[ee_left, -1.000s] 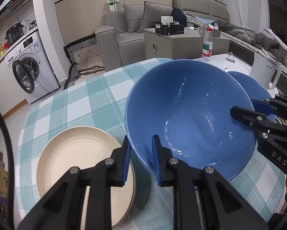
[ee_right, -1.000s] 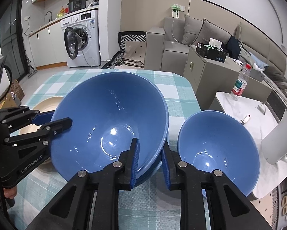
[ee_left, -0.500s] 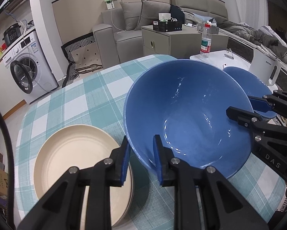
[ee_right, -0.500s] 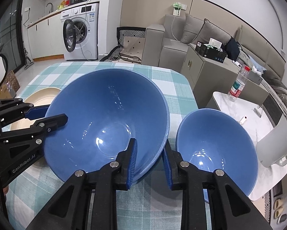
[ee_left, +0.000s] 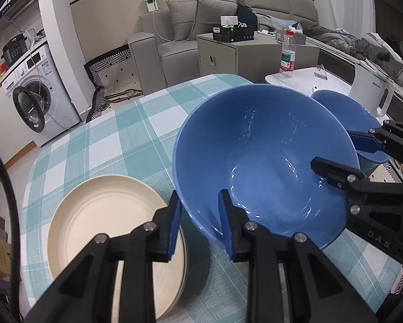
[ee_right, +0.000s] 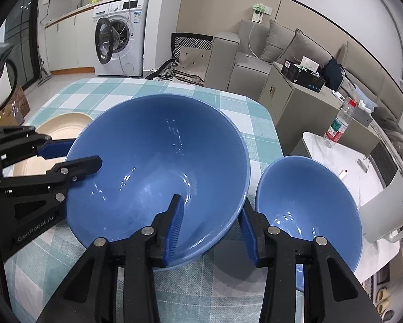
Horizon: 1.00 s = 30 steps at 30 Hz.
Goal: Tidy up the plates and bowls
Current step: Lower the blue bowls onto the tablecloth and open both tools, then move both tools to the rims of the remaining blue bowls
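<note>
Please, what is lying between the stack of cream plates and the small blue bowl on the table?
The large blue bowl lies between the cream plates and the small blue bowl, seen best in the right wrist view. The left gripper and the right gripper straddle its rim on opposite sides.

Large blue bowl [ee_right: 158, 161] upright between cream plates [ee_left: 104, 215] and small blue bowl [ee_right: 306, 202].

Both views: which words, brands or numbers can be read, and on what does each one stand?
"DAS": on the right tool, left wrist view; further letters are cut off.
"GenRobot.AI": on the left tool, right wrist view.
Kettle: small dark brand mark, too blurred to read.
Bottle label: too small to read.
Washing machine stickers and panel: too small to read.
Black box: unreadable.
</note>
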Motion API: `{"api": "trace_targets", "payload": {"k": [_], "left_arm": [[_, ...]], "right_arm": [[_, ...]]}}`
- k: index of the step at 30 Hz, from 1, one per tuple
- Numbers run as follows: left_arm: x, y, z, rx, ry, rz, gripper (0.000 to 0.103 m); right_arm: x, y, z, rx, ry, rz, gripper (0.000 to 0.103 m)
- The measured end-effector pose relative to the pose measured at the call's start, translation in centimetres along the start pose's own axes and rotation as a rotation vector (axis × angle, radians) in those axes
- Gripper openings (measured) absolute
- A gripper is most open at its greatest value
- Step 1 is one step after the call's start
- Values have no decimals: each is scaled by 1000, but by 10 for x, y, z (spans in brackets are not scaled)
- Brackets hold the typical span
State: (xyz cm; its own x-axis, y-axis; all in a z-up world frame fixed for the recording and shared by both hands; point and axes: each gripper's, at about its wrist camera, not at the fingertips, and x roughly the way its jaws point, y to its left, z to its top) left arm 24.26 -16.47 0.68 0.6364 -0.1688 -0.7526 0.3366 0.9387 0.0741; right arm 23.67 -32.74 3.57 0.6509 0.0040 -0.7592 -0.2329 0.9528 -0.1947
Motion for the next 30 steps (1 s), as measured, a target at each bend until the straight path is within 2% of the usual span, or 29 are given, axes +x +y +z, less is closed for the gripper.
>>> {"api": "trace_targets", "payload": {"k": [6, 12, 13, 16, 19, 20, 23, 28, 29, 30], "left_arm": [[-1, 1, -2, 7, 0, -4, 45], [-3, 9, -3, -28, 3, -32, 53], [-4, 12, -3, -36, 3, -39, 53], [-7, 17, -4, -60, 0, -70, 54], [-11, 24, -3, -81, -7, -99, 57], [-13, 25, -3, -84, -12, -103, 61], [-20, 29, -1, -94, -39, -101, 83], [-28, 29, 5, -78, -67, -119, 90], [-29, 29, 5, -77, -71, -123, 99], [-30, 30, 6, -80, -77, -127, 103]], "right_arm": [[-1, -8, -3, 14, 7, 22, 45], [-16, -10, -5, 5, -38, 41, 52], [-18, -10, -4, 0, -47, 48, 55], [-26, -11, -4, 14, -79, 63, 82], [-30, -13, -3, 29, -98, 62, 87], [-32, -14, -2, 34, -107, 63, 88], [-34, -17, -1, 53, -122, 54, 97], [-40, -21, -1, 60, -143, 55, 102], [-41, -22, -1, 62, -148, 54, 102], [-42, -23, -2, 66, -149, 55, 102]]}}
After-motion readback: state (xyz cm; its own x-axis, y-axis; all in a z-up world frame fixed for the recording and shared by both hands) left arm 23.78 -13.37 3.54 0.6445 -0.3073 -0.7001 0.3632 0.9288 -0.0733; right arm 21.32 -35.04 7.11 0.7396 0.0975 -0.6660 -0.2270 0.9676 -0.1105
